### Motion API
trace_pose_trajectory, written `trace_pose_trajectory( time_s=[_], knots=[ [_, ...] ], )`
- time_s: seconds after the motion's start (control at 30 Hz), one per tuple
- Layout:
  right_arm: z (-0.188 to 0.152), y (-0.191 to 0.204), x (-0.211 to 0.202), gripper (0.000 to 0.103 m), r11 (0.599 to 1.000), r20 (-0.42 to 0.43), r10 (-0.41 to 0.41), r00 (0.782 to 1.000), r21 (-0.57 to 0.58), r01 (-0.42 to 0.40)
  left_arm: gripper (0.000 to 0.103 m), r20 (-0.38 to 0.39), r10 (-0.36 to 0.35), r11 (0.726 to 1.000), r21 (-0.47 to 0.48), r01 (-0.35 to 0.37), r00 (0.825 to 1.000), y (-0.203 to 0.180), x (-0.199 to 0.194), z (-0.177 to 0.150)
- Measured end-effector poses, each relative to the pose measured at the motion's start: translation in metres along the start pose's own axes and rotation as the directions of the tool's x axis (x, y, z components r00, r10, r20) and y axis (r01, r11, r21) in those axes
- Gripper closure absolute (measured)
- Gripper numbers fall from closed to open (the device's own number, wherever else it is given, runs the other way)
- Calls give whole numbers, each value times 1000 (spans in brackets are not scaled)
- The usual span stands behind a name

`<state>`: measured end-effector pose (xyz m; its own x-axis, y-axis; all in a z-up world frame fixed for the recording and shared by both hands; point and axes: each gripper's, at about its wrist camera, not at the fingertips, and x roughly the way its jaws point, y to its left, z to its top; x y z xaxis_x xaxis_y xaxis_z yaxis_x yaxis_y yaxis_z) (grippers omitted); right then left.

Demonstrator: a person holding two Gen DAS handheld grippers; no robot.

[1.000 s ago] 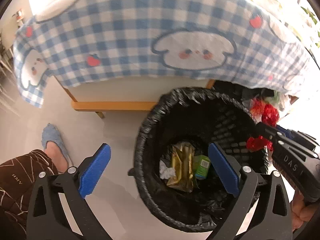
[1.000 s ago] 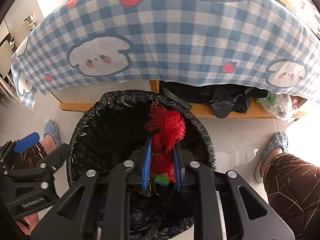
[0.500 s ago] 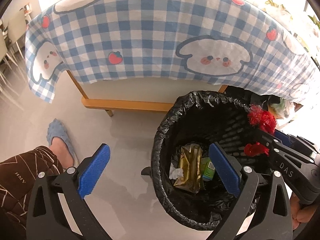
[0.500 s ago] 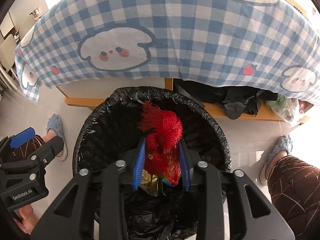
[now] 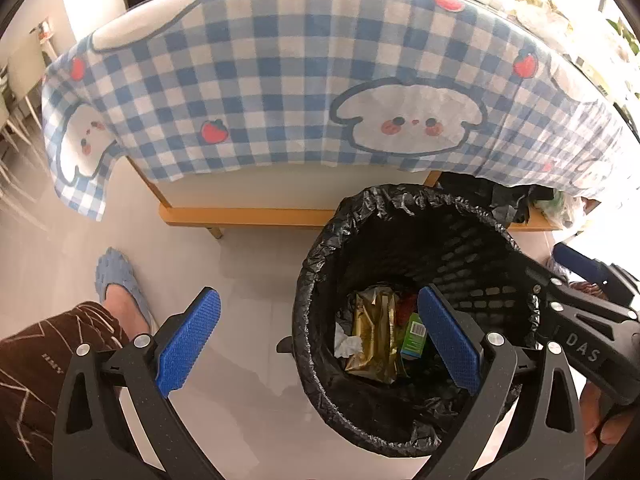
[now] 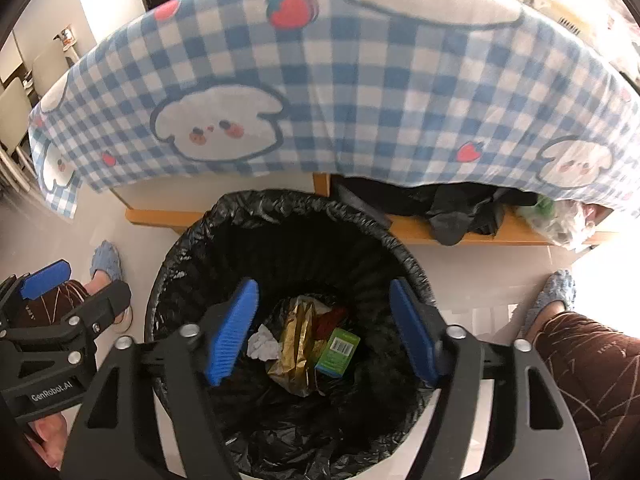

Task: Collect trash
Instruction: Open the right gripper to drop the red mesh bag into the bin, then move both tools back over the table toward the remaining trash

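- Checked cloth (image 6: 360,92) drapes the tabletop, hiding most of what lies on it; dark clothes (image 6: 460,208) sit half-hidden on the shelf (image 6: 516,232) beneath.
- On the floor (image 5: 240,272), the bin (image 6: 176,264) with its black liner holds a gold wrapper (image 6: 298,344), white tissue (image 6: 262,346), green box (image 6: 338,350) and a red scrap (image 6: 330,318), mostly covered.
- Right tool (image 6: 324,332) hovers over the bin, fingers wide apart, empty.
- Left tool (image 5: 318,344) is spread too, one finger over the floor, the other over the bin.
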<state>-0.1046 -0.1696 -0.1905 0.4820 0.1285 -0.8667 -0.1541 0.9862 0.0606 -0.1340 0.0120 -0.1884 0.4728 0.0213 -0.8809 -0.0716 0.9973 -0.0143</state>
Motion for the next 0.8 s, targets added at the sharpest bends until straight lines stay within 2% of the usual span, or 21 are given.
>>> trace_pose_trajectory(
  time_s=[0.17, 0.3, 0.53, 0.8],
  knots=[
    [9, -5, -21, 18, 999, 54, -35, 998, 16, 34, 6, -11, -12, 1000, -23, 11, 1000, 1, -12, 9],
    [17, -9, -43, 10, 998, 116, -52, 992, 35, 48, 6, 10, -13, 1000, -19, 13, 1000, 1, -27, 19],
    [38, -13, -80, 8, 997, 188, -74, 979, 34, 68, 6, 47, -36, 999, -16, 37, 998, -2, -59, 44],
    [69, -22, -119, 8, 994, 248, -105, 963, 28, 102, 6, 106, -31, 999, -8, 32, 994, -2, -88, 86]
  ],
)
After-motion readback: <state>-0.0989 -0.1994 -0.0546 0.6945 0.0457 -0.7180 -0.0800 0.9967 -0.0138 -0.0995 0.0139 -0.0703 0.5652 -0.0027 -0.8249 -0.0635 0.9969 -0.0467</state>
